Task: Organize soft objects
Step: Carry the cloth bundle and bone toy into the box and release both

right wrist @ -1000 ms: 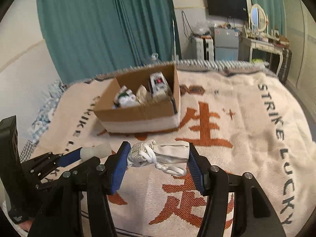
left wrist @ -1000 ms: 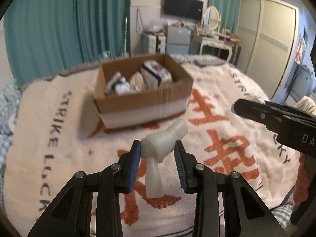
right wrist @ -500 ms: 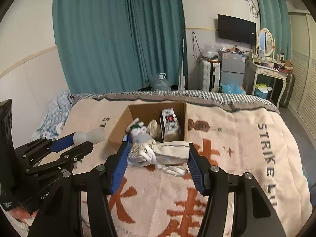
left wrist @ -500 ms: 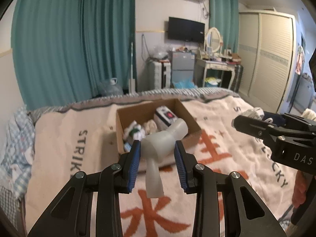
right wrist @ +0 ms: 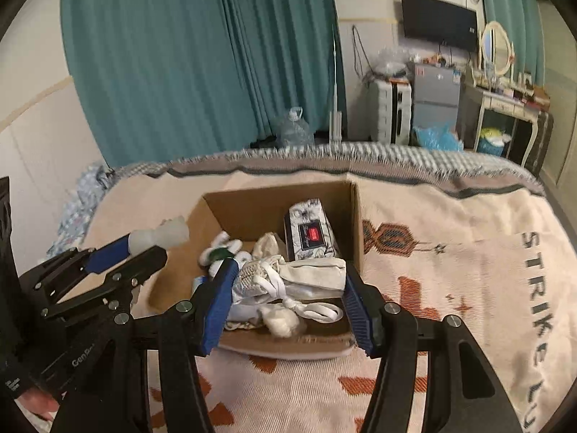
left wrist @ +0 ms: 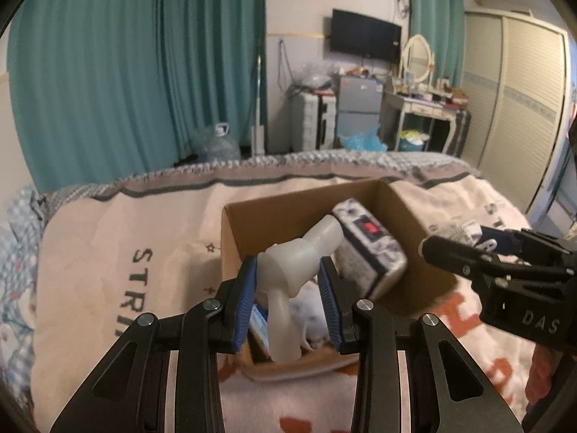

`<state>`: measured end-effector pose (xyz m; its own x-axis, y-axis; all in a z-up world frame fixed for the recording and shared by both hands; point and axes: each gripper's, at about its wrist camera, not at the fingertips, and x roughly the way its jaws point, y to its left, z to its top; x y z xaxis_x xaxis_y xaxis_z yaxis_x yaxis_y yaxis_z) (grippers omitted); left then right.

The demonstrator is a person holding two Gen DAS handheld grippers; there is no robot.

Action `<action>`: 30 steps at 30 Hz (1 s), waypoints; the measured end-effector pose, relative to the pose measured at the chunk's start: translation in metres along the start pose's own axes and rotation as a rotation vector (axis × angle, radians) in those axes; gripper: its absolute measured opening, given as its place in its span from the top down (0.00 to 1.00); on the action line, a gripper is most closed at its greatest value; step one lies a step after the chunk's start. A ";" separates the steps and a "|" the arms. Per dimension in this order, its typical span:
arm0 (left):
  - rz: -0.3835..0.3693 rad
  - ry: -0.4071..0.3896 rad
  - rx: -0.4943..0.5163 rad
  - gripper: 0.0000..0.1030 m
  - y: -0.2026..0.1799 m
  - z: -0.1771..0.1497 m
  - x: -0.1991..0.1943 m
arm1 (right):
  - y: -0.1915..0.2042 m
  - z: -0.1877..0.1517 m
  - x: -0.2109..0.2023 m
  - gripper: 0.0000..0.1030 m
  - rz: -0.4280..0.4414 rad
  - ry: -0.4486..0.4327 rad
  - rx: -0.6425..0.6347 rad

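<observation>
My left gripper is shut on a translucent white soft toy, held above the near left part of an open cardboard box. My right gripper is shut on a white drawstring pouch, held over the near edge of the same box. The box holds a patterned tissue pack, a white-and-green soft item and other pale soft pieces. The right gripper shows in the left wrist view, and the left gripper with its toy shows in the right wrist view.
The box sits on a cream blanket with orange characters and "STRIKE LUCKY" lettering, spread over a bed. Teal curtains, a water jug, a small fridge, a dressing table and a wardrobe stand beyond the bed's far edge.
Both grippers have moved forward toward the box while holding their objects. The box now lies right under and behind the held toy and pouch.
</observation>
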<state>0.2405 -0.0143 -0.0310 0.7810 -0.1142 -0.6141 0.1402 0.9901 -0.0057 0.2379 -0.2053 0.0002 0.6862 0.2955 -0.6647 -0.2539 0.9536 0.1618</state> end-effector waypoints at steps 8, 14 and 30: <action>-0.013 0.035 0.015 0.64 -0.001 -0.008 0.042 | -0.014 -0.005 0.039 0.29 0.046 0.006 0.033; 0.022 0.036 0.031 0.49 -0.007 -0.007 0.046 | -0.018 0.002 0.030 0.22 0.045 -0.032 0.045; 0.084 -0.277 0.043 0.19 -0.029 0.060 -0.157 | -0.002 0.032 -0.159 0.22 -0.009 -0.249 0.000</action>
<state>0.1508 -0.0301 0.1131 0.9267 -0.0561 -0.3716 0.0895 0.9933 0.0731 0.1514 -0.2527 0.1290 0.8355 0.2919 -0.4655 -0.2470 0.9563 0.1565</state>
